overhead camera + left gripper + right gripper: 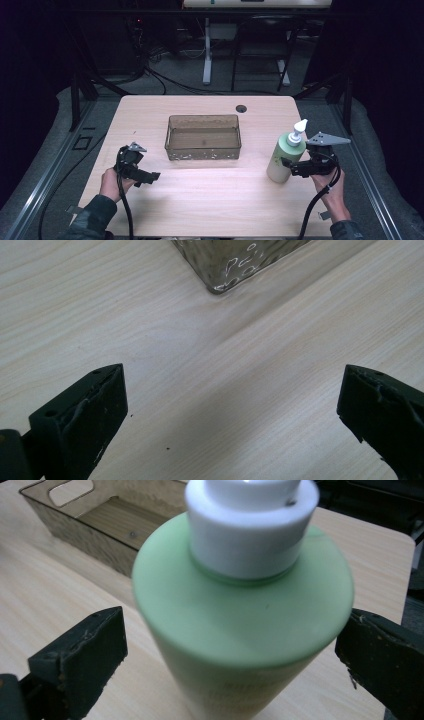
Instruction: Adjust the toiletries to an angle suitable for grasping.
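a: where was the green pump bottle (pixel 284 156)?

b: upright on the wooden table (pixel 210 200), to the right of the clear brown tray (pixel 203 137). the right gripper (pixel 298 168) sat against its side, jaws apart on either flank; whether they touched it was hard to tell.

a: and the left gripper (pixel 145 176)?

b: low over bare table near the tray's front left corner, jaws wide apart, holding nothing.

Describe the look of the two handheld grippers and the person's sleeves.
Both the left gripper and the right gripper are black, with blocky, scuffed jaws and a black cable trailing back. Each carries a grey three-cornered plate. The sleeves are dark.
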